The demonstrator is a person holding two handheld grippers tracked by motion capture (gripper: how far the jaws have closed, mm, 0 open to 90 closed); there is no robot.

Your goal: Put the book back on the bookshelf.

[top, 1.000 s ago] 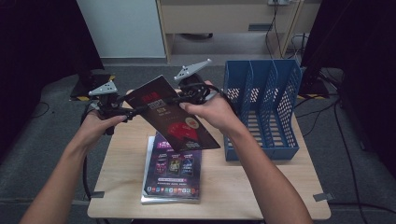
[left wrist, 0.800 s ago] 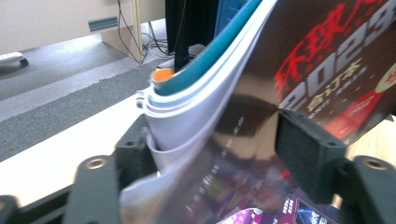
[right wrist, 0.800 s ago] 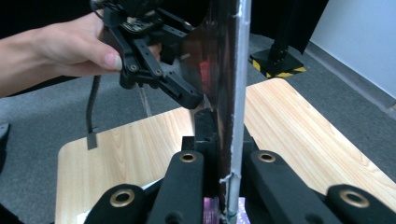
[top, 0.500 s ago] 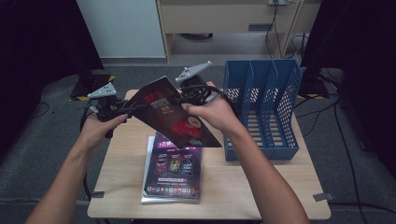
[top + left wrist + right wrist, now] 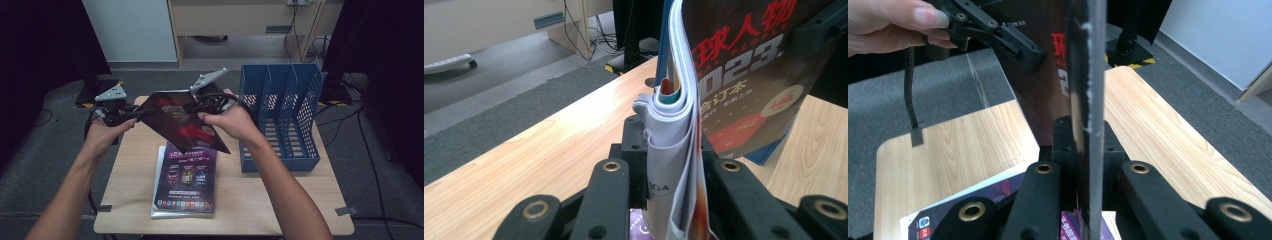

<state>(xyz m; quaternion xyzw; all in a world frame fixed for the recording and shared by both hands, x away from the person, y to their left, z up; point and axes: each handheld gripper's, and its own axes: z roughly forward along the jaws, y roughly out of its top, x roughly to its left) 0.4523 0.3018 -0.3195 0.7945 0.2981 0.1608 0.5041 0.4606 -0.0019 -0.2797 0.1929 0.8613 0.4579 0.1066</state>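
Magazine held at both ends above the surface

Dark-covered magazine hangs in the air over the wooden surface, tilted, its upper edge near the far rim and its lower corner pointing down toward the near side. Left tongs grip its left corner: the left gripper view shows the bunched white pages pinched between the two black jaws. One second ago those jaws stood wide beside the corner; they have just been closing, and the paper is now between them. Right tongs are clamped on the opposite edge, as they were a second ago; the right gripper view shows the magazine's edge running upright between the jaws, with the left tongs on the cover farther off.

Magazine sits at much the same height and tilt as in the earlier frames. Both hands are about where they were.

Below it, a second magazine with a purple cover lies flat on the surface, unmoved. Blue slotted file rack stands upright to the right of it, on the far right part of the surface, just beside the right hand.
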